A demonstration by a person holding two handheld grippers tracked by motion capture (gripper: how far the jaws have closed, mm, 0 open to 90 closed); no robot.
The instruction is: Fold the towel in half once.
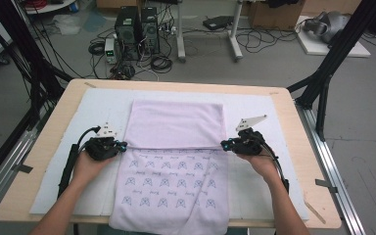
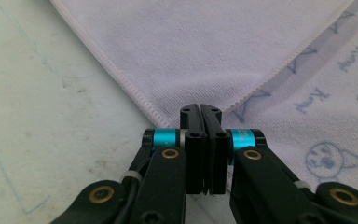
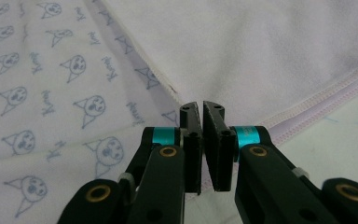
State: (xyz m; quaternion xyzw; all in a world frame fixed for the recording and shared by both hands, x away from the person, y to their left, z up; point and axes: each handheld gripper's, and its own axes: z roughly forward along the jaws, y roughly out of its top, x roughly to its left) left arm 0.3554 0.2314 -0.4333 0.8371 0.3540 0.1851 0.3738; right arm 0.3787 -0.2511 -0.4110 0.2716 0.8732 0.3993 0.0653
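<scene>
Left tongs (image 2: 200, 109) are clenched tight, jaws pressed flat together at the corner where the folded-over flap of the towel (image 2: 205, 51) meets the printed layer. In the left gripper view the tips sit right at the hemmed corner, but it's hard to tell whether any cloth is actually pinched between them or they're just touching the edge. In the high view the same left tongs (image 1: 123, 145) sit at the towel's left edge, at the fold line.

Right tongs (image 3: 202, 108) are also clenched, with only a thin sliver of a gap between the jaws, tips at the other end of that flap's edge. Can't tell here either if fabric is caught in there. From above, the right tongs (image 1: 223, 144) sit at the towel's right edge, level with the left ones.

The towel (image 1: 176, 147) itself is pale lilac, lying in the middle of the counter (image 1: 293, 122) on a white mat (image 1: 68, 147). Its far half is folded over so the plain side shows, and the near half shows little blue cat-face prints. The near end hangs slightly over the counter's front edge. Both of the person's hands come in from the bottom, one on each side.

Behind the counter there are a couple of computer towers (image 1: 137, 29) and a mess of cables on the floor.
</scene>
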